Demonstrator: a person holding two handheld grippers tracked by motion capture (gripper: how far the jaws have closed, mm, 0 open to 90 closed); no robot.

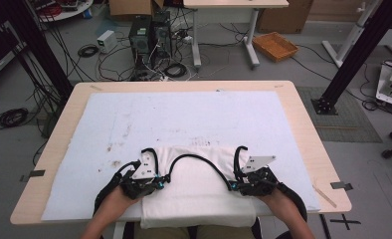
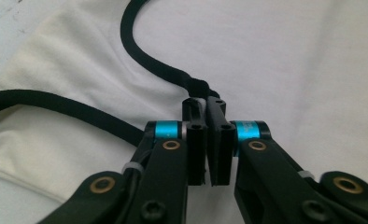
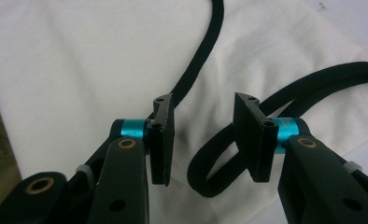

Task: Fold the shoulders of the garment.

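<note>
High view: white cloth [image 1: 196,191] lies folded at the table [image 1: 303,124] near edge. Left gripper [image 1: 160,183] jaws together; right gripper [image 1: 232,187] jaws apart, empty. Cloth probably soft, light; pinch at an edge.

Far half of mat [image 1: 184,112] free; black cables [image 1: 194,158] (looped) cross cloth [image 1: 194,191] between grippers.

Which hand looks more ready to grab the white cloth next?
Probably the right. The right gripper has open jaws standing over the white cloth, ready to close on it. The left gripper has its jaws shut together with no cloth visibly between them, so it would have to open first.
</note>
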